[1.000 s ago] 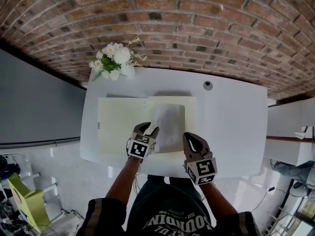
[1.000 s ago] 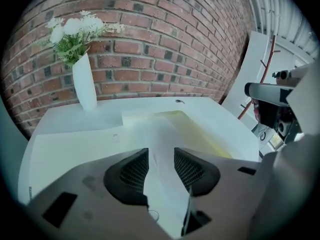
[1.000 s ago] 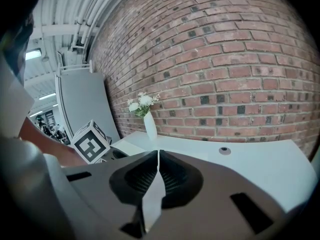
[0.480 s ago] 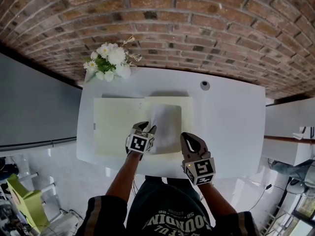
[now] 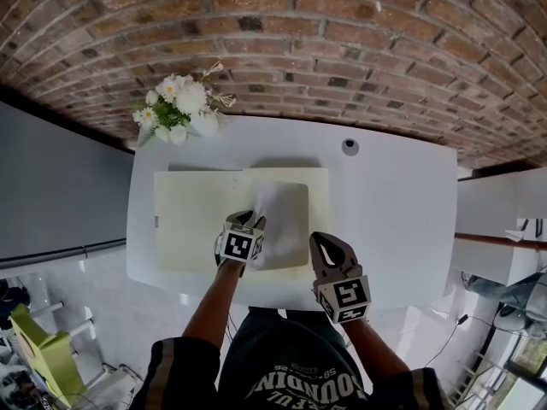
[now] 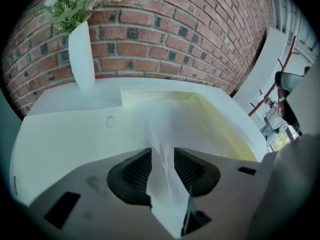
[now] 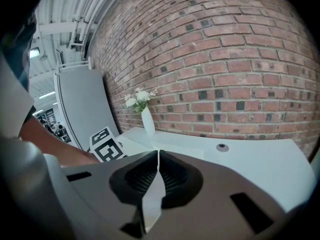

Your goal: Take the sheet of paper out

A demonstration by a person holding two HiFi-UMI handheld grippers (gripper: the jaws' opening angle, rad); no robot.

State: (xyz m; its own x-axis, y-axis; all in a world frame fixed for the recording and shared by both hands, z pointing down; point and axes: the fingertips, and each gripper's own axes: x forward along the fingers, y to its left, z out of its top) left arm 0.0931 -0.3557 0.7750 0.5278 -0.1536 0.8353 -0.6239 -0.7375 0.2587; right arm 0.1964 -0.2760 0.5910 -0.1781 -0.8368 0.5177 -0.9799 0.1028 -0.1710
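A white sheet of paper (image 5: 286,212) lies on the right half of an open pale yellow folder (image 5: 192,220) on the white table (image 5: 402,212). My left gripper (image 5: 250,221) is at the sheet's near left edge. In the left gripper view the sheet (image 6: 172,129) rises off the folder (image 6: 220,119) and runs between the two pads, with my left gripper (image 6: 162,156) shut on it. My right gripper (image 5: 323,239) hovers by the table's front edge, right of the sheet, shut on nothing; the right gripper view shows it (image 7: 158,156) with pads together.
A white vase of flowers (image 5: 175,105) stands at the table's back left corner against the brick wall, also seen as the vase (image 6: 81,54) and the vase (image 7: 148,121). A round cable cap (image 5: 349,146) sits at the back right. A grey panel stands left of the table.
My left gripper went from open beside the sheet to forward onto its near left edge and closed on it, lifting that edge. The right gripper has barely moved.
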